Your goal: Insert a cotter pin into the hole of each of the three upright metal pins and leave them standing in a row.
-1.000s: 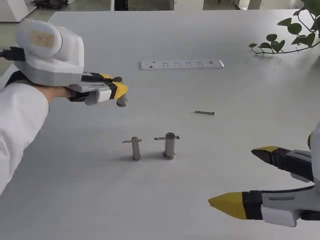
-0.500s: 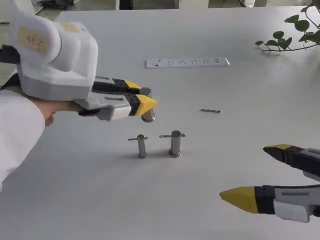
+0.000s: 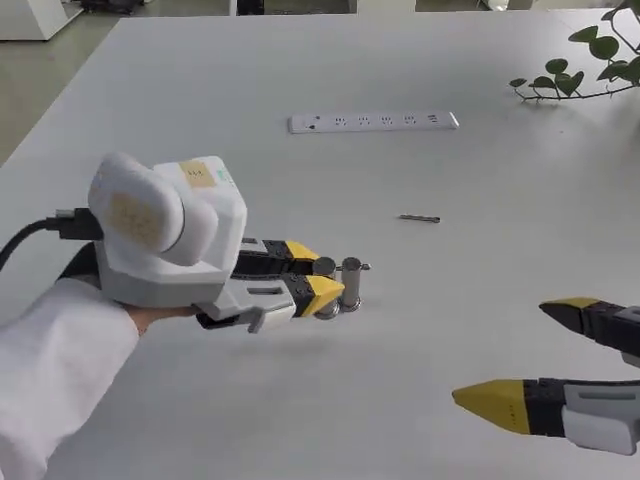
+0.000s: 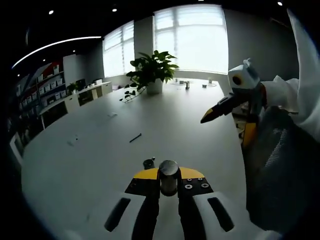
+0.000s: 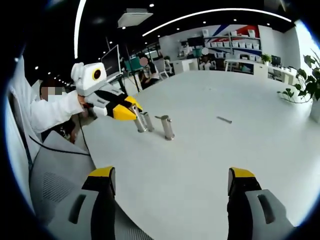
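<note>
- Left gripper (image 3: 322,275): jaws clamped on one upright metal pin (image 4: 169,171), down by the table (image 3: 300,60).
- Second pin (image 3: 350,286): standing just beside it, fitted cotter pin (image 3: 364,266) through its top.
- Loose cotter pin (image 3: 419,218): lying flat, well apart.
- Right gripper (image 3: 500,353): jaws wide, empty.

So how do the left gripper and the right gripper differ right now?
The left gripper is shut on a metal pin, while the right gripper has its fingers spread wide with nothing between them. The left gripper sits right beside the standing pin that has a cotter pin through it; the right gripper hangs well apart from the pins. Both have black fingers with yellow tips.
</note>
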Available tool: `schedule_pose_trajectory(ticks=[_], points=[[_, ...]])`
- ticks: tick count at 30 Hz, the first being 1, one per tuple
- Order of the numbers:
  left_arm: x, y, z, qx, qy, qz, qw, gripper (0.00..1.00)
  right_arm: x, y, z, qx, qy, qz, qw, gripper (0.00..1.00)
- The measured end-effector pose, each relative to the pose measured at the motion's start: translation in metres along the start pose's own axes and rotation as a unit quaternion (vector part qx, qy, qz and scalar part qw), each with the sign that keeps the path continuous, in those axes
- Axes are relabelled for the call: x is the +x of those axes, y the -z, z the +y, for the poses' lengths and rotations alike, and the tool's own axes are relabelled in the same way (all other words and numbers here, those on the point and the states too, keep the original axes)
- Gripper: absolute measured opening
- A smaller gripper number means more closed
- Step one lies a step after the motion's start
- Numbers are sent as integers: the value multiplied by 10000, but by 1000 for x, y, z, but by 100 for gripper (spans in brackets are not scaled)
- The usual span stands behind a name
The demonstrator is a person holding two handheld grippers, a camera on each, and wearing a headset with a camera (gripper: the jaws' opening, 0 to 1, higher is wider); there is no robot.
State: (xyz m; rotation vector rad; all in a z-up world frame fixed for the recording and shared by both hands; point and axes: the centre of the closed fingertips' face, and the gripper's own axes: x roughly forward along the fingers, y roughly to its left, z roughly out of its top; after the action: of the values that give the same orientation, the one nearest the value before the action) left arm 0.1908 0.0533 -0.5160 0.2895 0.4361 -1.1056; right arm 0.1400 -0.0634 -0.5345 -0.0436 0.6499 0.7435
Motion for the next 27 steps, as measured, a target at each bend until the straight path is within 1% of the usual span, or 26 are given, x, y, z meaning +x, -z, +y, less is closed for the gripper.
schedule_pose_trajectory(ticks=[4, 6, 9, 13, 16, 20, 23, 25, 27], points=[[12, 11, -8, 62, 109, 158, 9998, 11, -1, 1, -1, 11, 13, 24, 10000, 91], [16, 14, -11, 91, 141, 185, 9997, 11, -1, 1, -1, 10, 21, 24, 10000, 91], [24, 19, -13, 21, 191, 203, 9996, 11, -1, -1, -1, 17, 20, -1, 10000, 91], [32, 24, -15, -73, 231, 236, 9994, 11, 1, 0, 1, 3, -4, 29, 10000, 91], [37, 27, -17, -66, 239, 273, 9993, 11, 2, 0, 2, 24, -31, 32, 10000, 91], [41, 33, -19, -23, 253, 307, 9992, 11, 2, -1, 3, 35, -60, -3, 10000, 91], [43, 36, -23, -58, 293, 313, 9991, 11, 2, 0, 2, 36, -56, 21, 10000, 91], [42, 35, -25, 15, 320, 314, 9990, 11, 2, 1, 2, 45, -53, 22, 10000, 91], [43, 35, -25, -36, 337, 302, 9990, 11, 1, 1, 1, 60, -46, 10, 10000, 91]])
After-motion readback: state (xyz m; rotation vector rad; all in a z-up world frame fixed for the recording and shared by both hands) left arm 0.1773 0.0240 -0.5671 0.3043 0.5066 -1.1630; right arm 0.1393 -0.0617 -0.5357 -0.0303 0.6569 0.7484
